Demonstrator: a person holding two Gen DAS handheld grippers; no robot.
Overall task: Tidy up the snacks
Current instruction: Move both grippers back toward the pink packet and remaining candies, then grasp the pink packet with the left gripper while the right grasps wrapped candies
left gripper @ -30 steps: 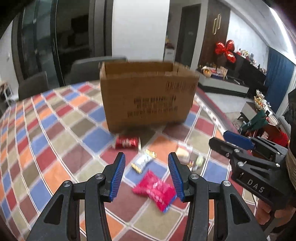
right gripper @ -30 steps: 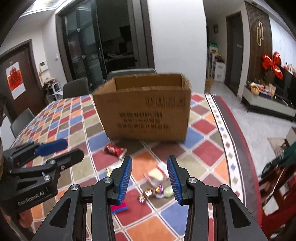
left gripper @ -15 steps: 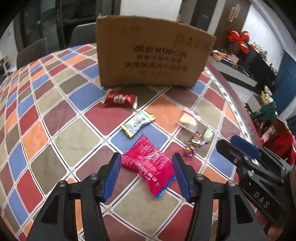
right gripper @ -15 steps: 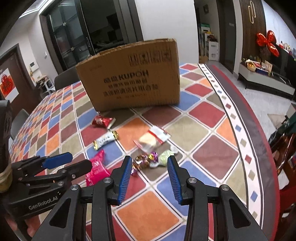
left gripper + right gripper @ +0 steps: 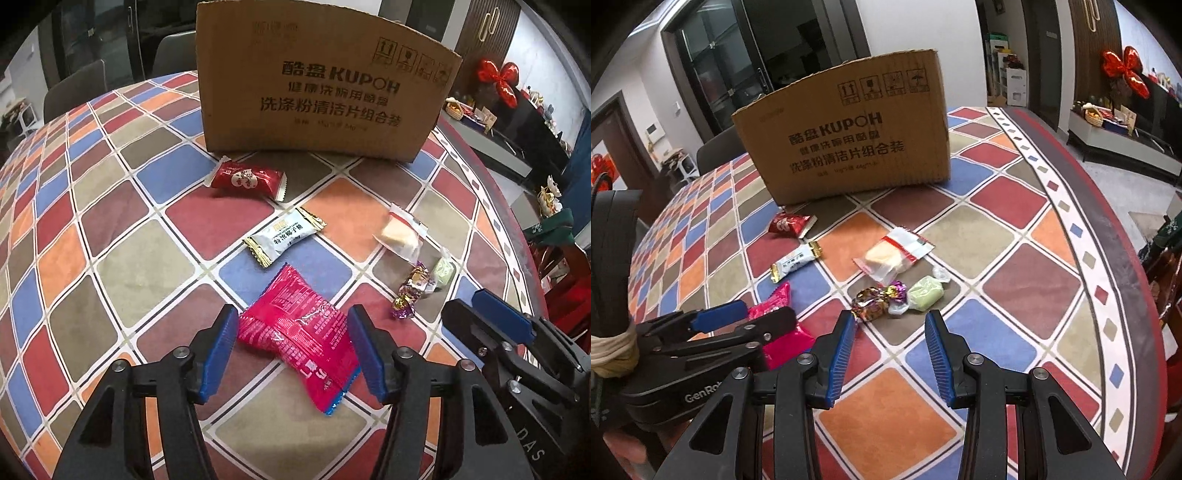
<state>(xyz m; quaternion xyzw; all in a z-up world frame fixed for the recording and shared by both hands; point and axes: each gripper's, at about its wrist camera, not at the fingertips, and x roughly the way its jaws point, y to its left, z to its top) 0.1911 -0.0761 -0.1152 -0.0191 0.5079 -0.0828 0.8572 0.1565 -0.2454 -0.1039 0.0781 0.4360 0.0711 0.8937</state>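
A pink snack packet point(image 5: 299, 332) lies on the checkered tablecloth between the blue pads of my left gripper point(image 5: 291, 314). Its jaws are opening and the pads stand at the packet's sides without squeezing it. My right gripper point(image 5: 888, 325) is open with nothing between its fingers. It hovers just short of a purple-gold foil candy point(image 5: 875, 299) and a green candy point(image 5: 925, 291). Farther off lie a clear bag with a yellow cake point(image 5: 886, 258), a white candy with gold ends point(image 5: 284, 236) and a red packet point(image 5: 247, 177). A cardboard box point(image 5: 317, 92) stands behind them.
The round table point(image 5: 1108, 266) drops off at its red rim on the right. Dark chairs point(image 5: 74, 88) stand behind the table at the left. The two grippers are close side by side, the left gripper point(image 5: 738, 317) lying over the pink packet in the right wrist view.
Both grippers have come down toward the table and tilted downward. The left jaws have widened and now straddle the pink packet. The right jaws kept the same gap.
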